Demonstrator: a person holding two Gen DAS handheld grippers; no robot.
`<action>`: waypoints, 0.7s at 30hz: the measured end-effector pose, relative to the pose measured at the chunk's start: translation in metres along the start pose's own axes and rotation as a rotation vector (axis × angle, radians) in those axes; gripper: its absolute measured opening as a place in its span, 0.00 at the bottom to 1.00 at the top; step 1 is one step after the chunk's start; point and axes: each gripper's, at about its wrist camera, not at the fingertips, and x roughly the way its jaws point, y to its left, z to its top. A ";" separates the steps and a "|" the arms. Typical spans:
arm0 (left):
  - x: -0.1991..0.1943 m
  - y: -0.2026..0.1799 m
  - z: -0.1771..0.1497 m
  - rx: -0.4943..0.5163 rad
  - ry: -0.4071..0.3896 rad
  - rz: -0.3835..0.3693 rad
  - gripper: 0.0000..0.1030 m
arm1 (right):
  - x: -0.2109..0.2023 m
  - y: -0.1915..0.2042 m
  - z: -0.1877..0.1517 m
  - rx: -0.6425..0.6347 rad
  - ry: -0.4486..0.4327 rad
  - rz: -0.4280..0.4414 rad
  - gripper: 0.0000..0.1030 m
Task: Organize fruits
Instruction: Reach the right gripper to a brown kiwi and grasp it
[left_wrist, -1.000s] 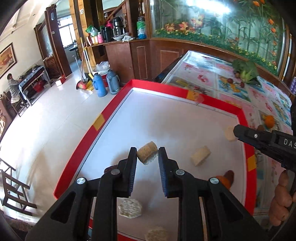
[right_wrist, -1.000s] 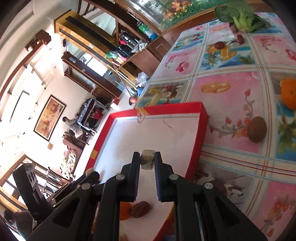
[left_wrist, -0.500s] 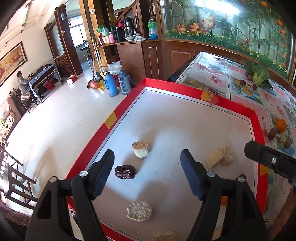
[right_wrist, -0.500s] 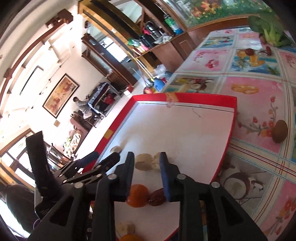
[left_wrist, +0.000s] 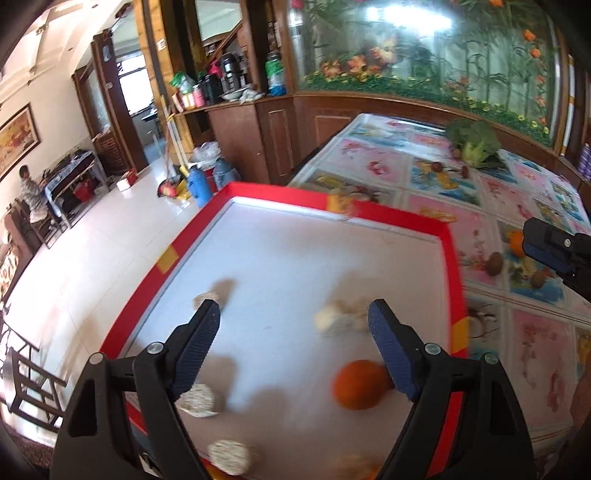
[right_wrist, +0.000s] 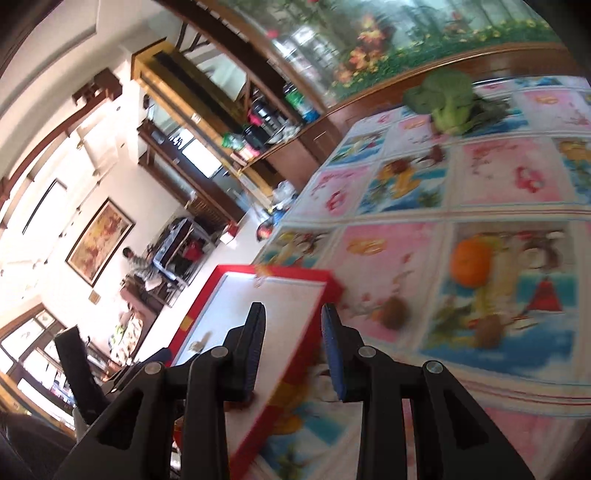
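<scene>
A red-rimmed white tray (left_wrist: 448, 258) holds an orange fruit (left_wrist: 356, 384), two beige pieces side by side (left_wrist: 338, 319), one beige piece (left_wrist: 207, 297) by the left finger and two round beige pieces (left_wrist: 197, 400) at the front. My left gripper (left_wrist: 293, 349) is open and empty above the tray. My right gripper (right_wrist: 293, 341) is open and empty over the tray's right rim (right_wrist: 295, 275). On the cloth to the right lie an orange (right_wrist: 471, 264) and two brown fruits (right_wrist: 393, 312).
A flowered tablecloth (right_wrist: 513, 173) covers the table. A green leafy vegetable (right_wrist: 448, 101) and small dark fruits (left_wrist: 436, 166) lie at its far end. The tray's left side overhangs a white tiled floor (left_wrist: 92, 236). A wooden cabinet stands behind.
My left gripper let go of its beige piece, opened wide and swung right over the orange fruit. My right gripper dropped its piece beside another, opened, and turned right toward the cloth.
</scene>
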 end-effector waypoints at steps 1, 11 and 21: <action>-0.003 -0.009 0.002 0.014 -0.010 -0.011 0.81 | -0.009 -0.009 0.002 0.013 -0.016 -0.014 0.29; -0.011 -0.115 0.016 0.229 -0.056 -0.154 0.84 | -0.045 -0.076 0.018 0.131 -0.001 -0.146 0.32; 0.012 -0.144 0.016 0.352 -0.022 -0.189 0.84 | -0.021 -0.070 0.009 0.007 0.097 -0.273 0.32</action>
